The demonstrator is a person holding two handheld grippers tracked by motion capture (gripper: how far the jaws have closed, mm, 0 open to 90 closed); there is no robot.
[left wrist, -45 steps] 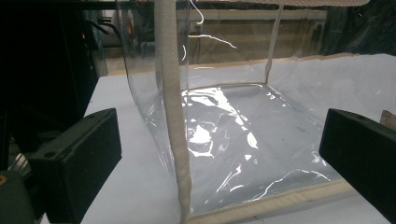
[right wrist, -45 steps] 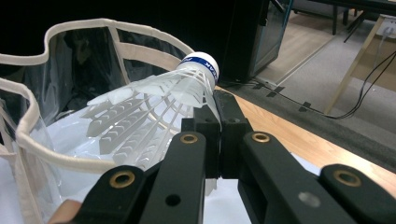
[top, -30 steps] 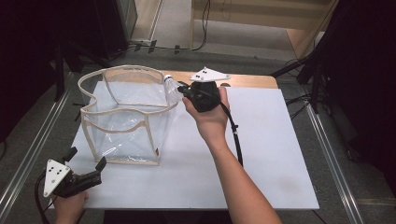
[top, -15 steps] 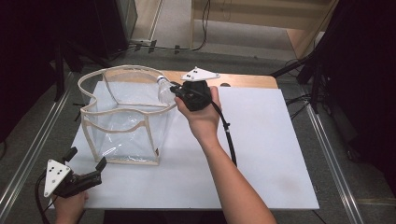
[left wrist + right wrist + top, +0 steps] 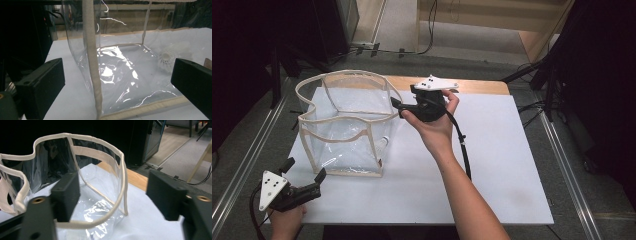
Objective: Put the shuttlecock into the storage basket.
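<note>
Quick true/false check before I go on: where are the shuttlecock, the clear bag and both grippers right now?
1. The shuttlecock lies inside the clear bag. True.
2. The right gripper is clamped on the shuttlecock. False: its jaws stand apart at the bag's rim, having just opened, with nothing between them.
3. The bag lies flat. False: it stands open on the white board.
4. The left gripper is open, near the bag's front corner. True.

table (image 5: pixel 492 165): white top, wood back edge | on it: 1 clear bag (image 5: pixel 343 131)
</note>
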